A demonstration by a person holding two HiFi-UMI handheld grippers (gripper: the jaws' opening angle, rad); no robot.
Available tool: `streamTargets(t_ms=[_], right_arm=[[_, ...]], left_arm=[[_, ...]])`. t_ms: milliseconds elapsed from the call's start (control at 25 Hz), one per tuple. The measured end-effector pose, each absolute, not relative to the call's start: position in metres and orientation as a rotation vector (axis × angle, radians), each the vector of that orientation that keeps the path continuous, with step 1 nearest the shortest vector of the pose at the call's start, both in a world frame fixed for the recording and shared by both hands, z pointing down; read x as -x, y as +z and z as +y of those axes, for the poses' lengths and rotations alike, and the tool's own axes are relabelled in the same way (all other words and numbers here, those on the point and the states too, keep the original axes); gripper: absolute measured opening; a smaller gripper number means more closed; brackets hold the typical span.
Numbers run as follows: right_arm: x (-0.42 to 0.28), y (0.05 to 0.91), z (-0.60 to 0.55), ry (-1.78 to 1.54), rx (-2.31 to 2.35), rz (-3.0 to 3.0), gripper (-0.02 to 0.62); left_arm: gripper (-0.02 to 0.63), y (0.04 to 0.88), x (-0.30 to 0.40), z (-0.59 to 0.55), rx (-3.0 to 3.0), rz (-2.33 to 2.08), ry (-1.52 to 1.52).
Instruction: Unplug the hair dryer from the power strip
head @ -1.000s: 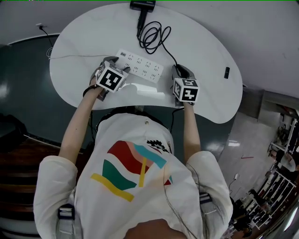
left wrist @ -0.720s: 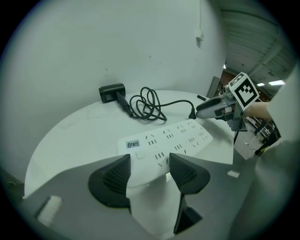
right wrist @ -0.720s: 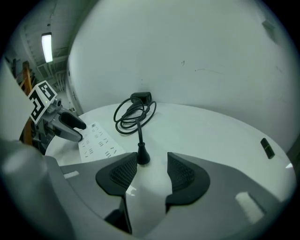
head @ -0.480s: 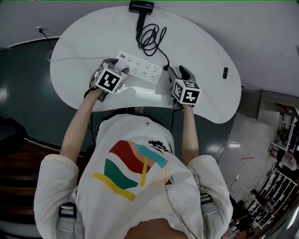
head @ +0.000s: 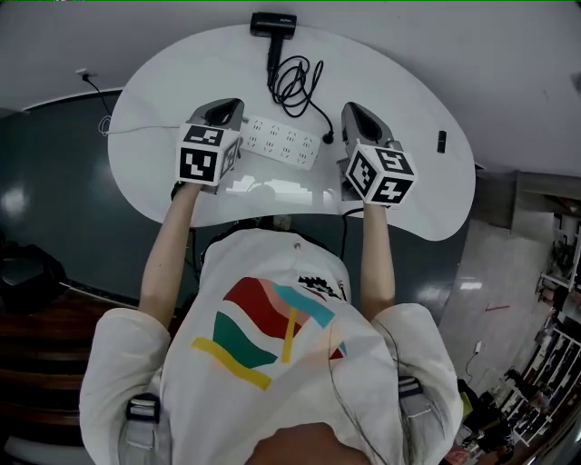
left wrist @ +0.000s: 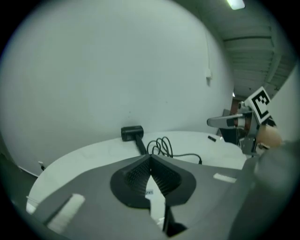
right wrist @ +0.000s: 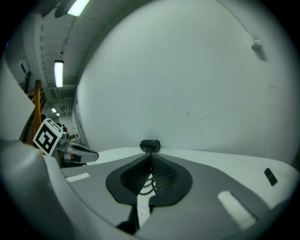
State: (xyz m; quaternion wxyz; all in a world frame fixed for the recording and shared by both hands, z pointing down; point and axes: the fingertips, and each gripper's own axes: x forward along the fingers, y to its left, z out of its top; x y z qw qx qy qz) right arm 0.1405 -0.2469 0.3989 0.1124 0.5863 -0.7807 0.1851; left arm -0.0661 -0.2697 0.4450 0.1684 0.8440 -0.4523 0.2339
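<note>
Table (head: 436, 200): white, rounded, plain grey wall (left wrist: 117, 70) behind
Left gripper (head: 227, 109): jaws pinched together, empty
Power strip (head: 283, 143): between both grippers
Hair dryer (head: 273, 24): far edge, cord (head: 295, 77) coiled
Plug (head: 327, 138): looks out already, just off strip's right end. Small, hard, light, so pinch its body, not the floppy cord
Right gripper (head: 354, 114): closed too, empty

Even, cool, slightly green light fills the head view, and the white surface (head: 182, 73) is the brightest thing in it. Pale glare lies along the surface's near edge, and the dark glossy floor (head: 54, 182) beside the surface mirrors soft patches of light. Shadows on the surface are faint. Both gripper views bend strongly and fall to black at the corners. High above the surface, a ceiling lamp (left wrist: 236, 3) and a tube lamp (right wrist: 58, 72) burn out white. The left claw (left wrist: 150, 158) and right claw (right wrist: 151, 158), nearest the lens, look soft.
</note>
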Motion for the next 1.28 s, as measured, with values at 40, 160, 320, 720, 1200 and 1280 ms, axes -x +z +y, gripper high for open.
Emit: streamTargets(t_ms=[40, 160, 320, 720, 1200, 1280], right_arm=[[-0.136, 0.383, -0.248, 0.498, -1.752, -2.321, 0.012], [-0.121, 0.339, -0.248, 0.315, -1.844, -2.37, 0.012], [-0.089, 0.297, -0.234, 0.099, -1.884, -2.445, 0.012], [-0.04, 0.298, -0.207, 0.052, -1.732, -2.536, 0.011], [-0.036, 0.305, -0.208, 0.07, -1.716, -2.516, 0.011], [-0.037, 0.309, -0.209, 0.098, -1.708, -2.519, 0.011]], left_arm=[[0.0, 0.429, 0.067, -0.272, -2.396, -1.32, 0.578], [0.0, 0.382, 0.066, -0.271, -2.422, -1.425, 0.34], [0.0, 0.344, 0.057, -0.257, -2.555, -1.55, 0.231], [0.0, 0.288, 0.048, -0.225, -2.681, -1.655, -0.091], [0.0, 0.288, 0.039, -0.219, -2.678, -1.634, -0.046], [0.0, 0.288, 0.04, -0.221, -2.688, -1.648, -0.063]])
